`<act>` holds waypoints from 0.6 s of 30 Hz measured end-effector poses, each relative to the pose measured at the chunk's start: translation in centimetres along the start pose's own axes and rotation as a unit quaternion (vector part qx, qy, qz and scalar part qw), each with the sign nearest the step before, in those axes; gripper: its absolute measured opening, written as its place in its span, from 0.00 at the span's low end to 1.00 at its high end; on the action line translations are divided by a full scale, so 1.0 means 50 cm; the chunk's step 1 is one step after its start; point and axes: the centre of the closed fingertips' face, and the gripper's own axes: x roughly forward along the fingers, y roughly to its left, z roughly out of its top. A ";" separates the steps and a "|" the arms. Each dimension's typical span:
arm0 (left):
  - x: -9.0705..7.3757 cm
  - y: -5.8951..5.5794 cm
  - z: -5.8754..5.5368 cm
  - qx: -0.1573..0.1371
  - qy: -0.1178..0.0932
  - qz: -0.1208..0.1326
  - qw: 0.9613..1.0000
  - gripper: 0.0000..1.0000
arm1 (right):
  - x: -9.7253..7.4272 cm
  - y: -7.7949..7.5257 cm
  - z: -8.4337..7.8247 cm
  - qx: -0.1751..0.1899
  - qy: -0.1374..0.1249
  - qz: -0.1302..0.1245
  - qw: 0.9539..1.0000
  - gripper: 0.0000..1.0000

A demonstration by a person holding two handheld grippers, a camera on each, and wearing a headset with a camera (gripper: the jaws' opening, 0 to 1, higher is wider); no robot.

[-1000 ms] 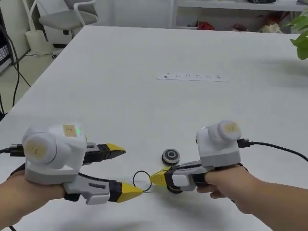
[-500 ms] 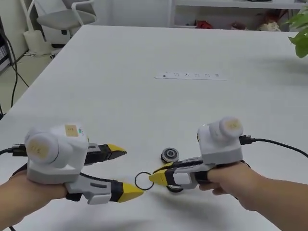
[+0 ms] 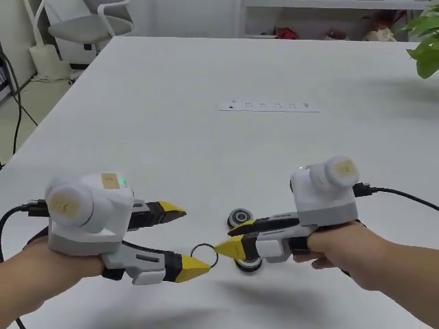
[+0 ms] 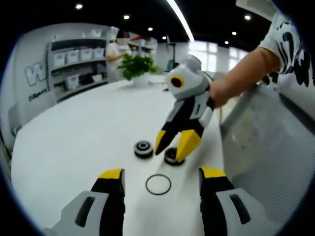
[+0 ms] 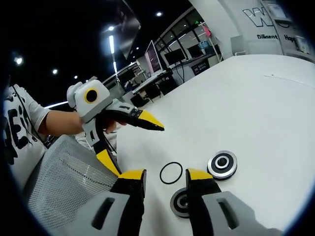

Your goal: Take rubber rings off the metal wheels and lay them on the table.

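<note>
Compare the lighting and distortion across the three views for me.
Head view: even soft light, straight lines, faint shadows on the table. Left gripper view: fisheye bend, slightly soft, ring readable. Right gripper view: fisheye bend, dark ceiling, glaring strip light.

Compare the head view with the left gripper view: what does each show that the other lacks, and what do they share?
Head view's extras: the socket strip and a white chair beyond the table. Left gripper view's extras: shelves of bins and ceiling lights. Shared: the rubber ring flat on the table, the far wheel, the near wheel, and the right gripper.
</note>
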 end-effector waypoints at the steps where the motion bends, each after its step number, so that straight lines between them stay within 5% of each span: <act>1: 0.001 0.000 0.000 0.000 0.000 0.000 1.000 0.62 | -0.003 -0.001 0.002 0.000 -0.003 -0.001 1.000 0.30; 18: 0.024 -0.004 0.006 0.004 0.010 -0.015 1.000 0.61 | -0.045 -0.016 0.001 -0.010 -0.009 -0.009 1.000 0.44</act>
